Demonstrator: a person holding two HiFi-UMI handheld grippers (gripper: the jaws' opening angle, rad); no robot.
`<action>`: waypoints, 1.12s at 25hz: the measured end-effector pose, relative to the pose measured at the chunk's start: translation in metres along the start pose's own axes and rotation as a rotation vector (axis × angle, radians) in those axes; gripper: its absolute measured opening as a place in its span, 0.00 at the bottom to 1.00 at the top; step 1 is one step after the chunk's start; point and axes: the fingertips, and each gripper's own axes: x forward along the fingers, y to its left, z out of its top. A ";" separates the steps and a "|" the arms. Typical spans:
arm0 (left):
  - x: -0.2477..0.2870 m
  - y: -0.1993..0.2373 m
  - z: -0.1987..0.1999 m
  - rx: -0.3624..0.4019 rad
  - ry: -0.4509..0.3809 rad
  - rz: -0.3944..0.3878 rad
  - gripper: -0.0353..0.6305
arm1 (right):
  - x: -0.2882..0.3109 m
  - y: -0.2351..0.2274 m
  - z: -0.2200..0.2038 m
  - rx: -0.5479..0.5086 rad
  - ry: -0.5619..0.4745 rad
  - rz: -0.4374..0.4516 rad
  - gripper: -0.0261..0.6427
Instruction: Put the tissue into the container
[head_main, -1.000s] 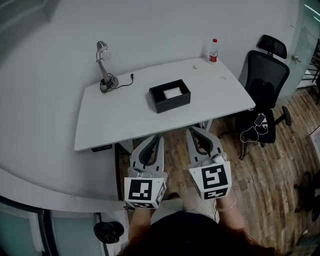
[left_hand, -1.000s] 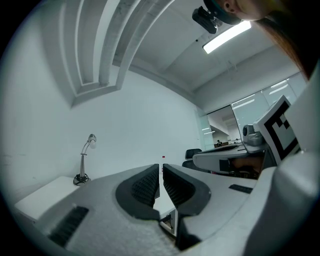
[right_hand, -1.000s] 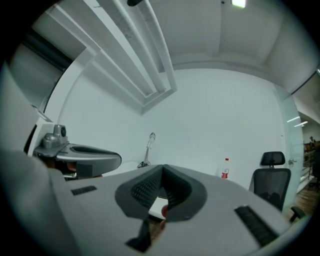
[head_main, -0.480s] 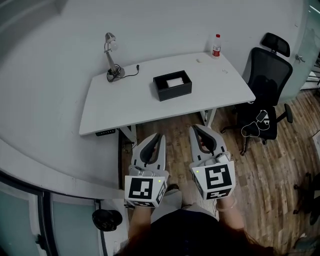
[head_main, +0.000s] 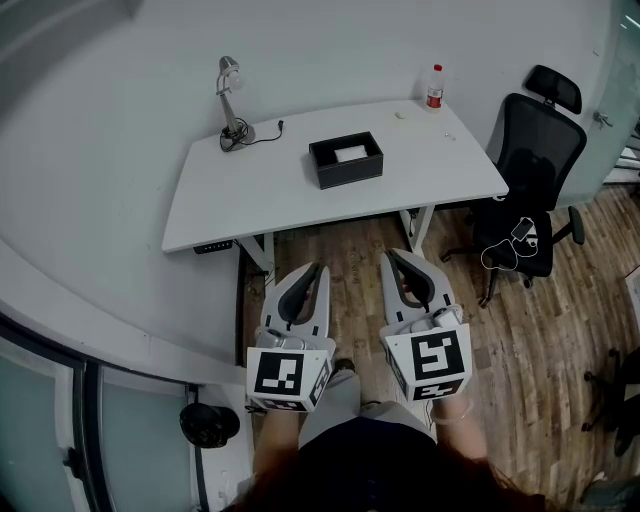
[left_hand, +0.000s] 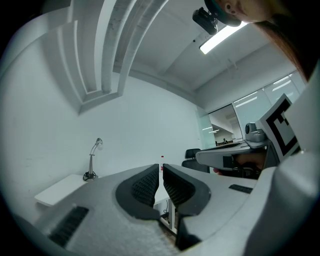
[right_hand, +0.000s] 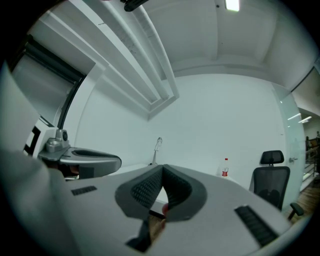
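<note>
A black open-topped container (head_main: 345, 162) stands near the middle of the white table (head_main: 250, 205). A white tissue (head_main: 350, 154) lies inside it. Both grippers are held low over the wooden floor, well short of the table's front edge. My left gripper (head_main: 312, 268) (left_hand: 161, 167) has its pads together with nothing between them. Beside it, my right gripper (head_main: 392, 256) (right_hand: 163, 169) is shut and empty too. Neither gripper view shows the container.
A desk lamp (head_main: 232, 100) with its cable stands at the table's back left, a red-capped bottle (head_main: 434, 88) at the back right with small white bits near it. A black office chair (head_main: 530, 190) stands right of the table. A curved white ledge (head_main: 90, 310) runs along my left.
The table and container have slid up and slightly right in the head view and look a little smaller. Both grippers have stayed shut and side by side.
</note>
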 end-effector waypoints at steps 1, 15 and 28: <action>-0.002 -0.001 0.000 0.000 0.001 0.002 0.12 | -0.003 0.001 0.000 0.000 0.000 0.002 0.07; -0.026 -0.026 0.000 0.015 0.010 0.015 0.12 | -0.033 0.007 -0.004 0.011 -0.009 0.032 0.07; -0.046 -0.038 -0.004 0.018 0.005 0.018 0.12 | -0.051 0.012 -0.010 -0.030 -0.016 0.019 0.07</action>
